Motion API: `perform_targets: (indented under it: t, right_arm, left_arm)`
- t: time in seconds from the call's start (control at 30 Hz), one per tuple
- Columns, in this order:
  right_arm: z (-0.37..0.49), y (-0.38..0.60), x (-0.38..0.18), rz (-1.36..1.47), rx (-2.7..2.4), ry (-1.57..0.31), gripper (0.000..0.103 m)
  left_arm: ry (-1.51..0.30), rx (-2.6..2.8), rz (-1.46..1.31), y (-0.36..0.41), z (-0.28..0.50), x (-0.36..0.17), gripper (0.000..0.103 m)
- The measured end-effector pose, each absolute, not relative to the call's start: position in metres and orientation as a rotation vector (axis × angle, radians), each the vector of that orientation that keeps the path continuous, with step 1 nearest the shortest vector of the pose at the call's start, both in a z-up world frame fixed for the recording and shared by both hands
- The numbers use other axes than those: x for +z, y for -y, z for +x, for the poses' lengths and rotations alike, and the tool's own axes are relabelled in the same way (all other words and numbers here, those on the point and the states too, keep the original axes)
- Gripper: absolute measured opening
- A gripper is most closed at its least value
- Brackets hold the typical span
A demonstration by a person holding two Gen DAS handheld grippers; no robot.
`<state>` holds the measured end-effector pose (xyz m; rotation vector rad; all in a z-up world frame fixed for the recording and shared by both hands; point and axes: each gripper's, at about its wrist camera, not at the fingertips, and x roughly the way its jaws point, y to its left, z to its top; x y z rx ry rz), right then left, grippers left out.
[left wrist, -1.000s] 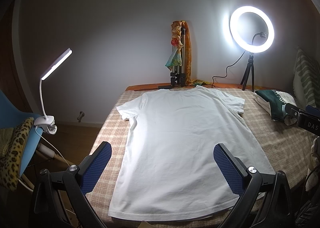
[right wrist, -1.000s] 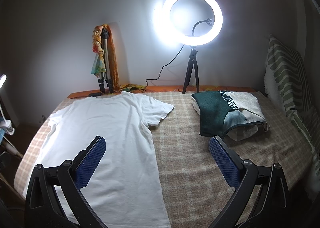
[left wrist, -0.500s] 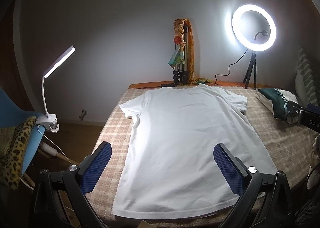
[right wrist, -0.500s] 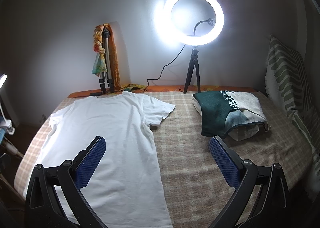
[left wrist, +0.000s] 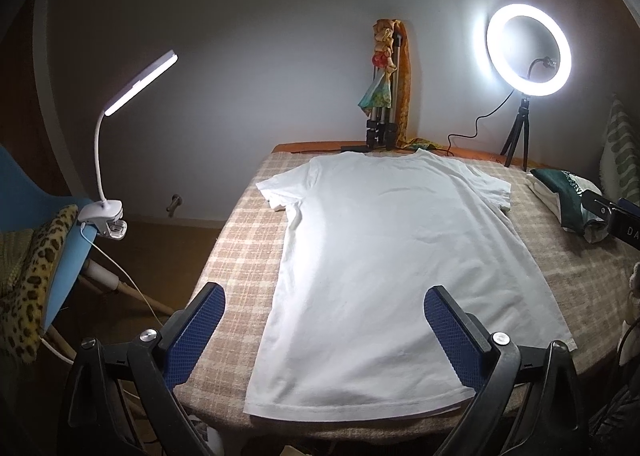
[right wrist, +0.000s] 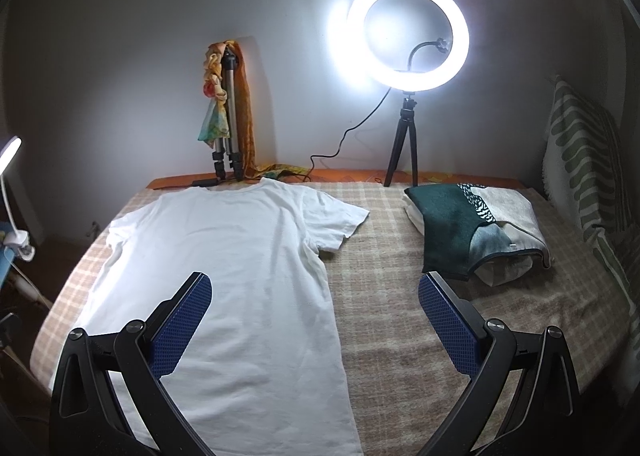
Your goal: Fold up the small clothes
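Shirt lies flat on the bed, collar at 12 o'clock, hem at 6. We hold both grippers, left and right, above it, jaws wide, empty. Thin, limp cotton, we judge: pinch a sleeve edge or hem corner.

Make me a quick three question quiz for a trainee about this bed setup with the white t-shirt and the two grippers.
1. True or false: the white t-shirt lies spread flat, unfolded, on the checked blanket.
2. Which gripper is holding fabric: A) the left gripper, B) the right gripper, C) neither?
3. In the right wrist view, what lies on the blanket on the far side of the shirt's sleeve, below the ring light?

Key
1. True.
2. C: both are open and hold nothing.
3. A folded pile of clothes, dark green on top.
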<state>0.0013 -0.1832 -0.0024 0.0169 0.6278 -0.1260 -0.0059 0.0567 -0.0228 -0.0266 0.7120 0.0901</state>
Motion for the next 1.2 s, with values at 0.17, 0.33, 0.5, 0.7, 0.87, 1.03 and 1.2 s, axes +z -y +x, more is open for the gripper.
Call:
perform_targets:
  t: [0.17, 0.33, 0.5, 0.7, 0.87, 1.03, 1.2]
  right_arm:
    - [0.008, 0.177, -0.003, 0.027, -0.088, -0.64, 0.103]
    - [0.023, 0.166, -0.003, 0.002, -0.051, -0.643, 0.103]
    - [0.037, 0.159, -0.002, 0.033, 0.035, -0.637, 0.103]
    - [0.055, 0.14, 0.001, 0.002, 0.116, -0.666, 0.103]
    - [0.068, 0.119, 0.008, -0.048, 0.195, -0.663, 0.103]
    - [0.09, 0.095, 0.009, -0.049, 0.282, -0.692, 0.103]
    - [0.118, 0.065, 0.006, -0.042, 0.369, -0.725, 0.102]
  left_arm:
    - [-0.734, 0.095, -0.054, -0.075, -0.01, -0.035, 0.088]
    - [-0.726, 0.057, -0.121, -0.093, -0.015, -0.046, 0.081]
    - [-0.765, 0.103, -0.105, -0.103, -0.011, -0.055, 0.073]
    - [-0.835, 0.152, -0.131, -0.115, -0.009, -0.07, 0.073]
    - [-0.867, 0.134, -0.141, -0.119, -0.009, -0.08, 0.056]
    - [-0.921, 0.102, -0.188, -0.122, -0.008, -0.094, 0.052]
    - [-0.942, 0.083, -0.221, -0.127, -0.011, -0.103, 0.05]
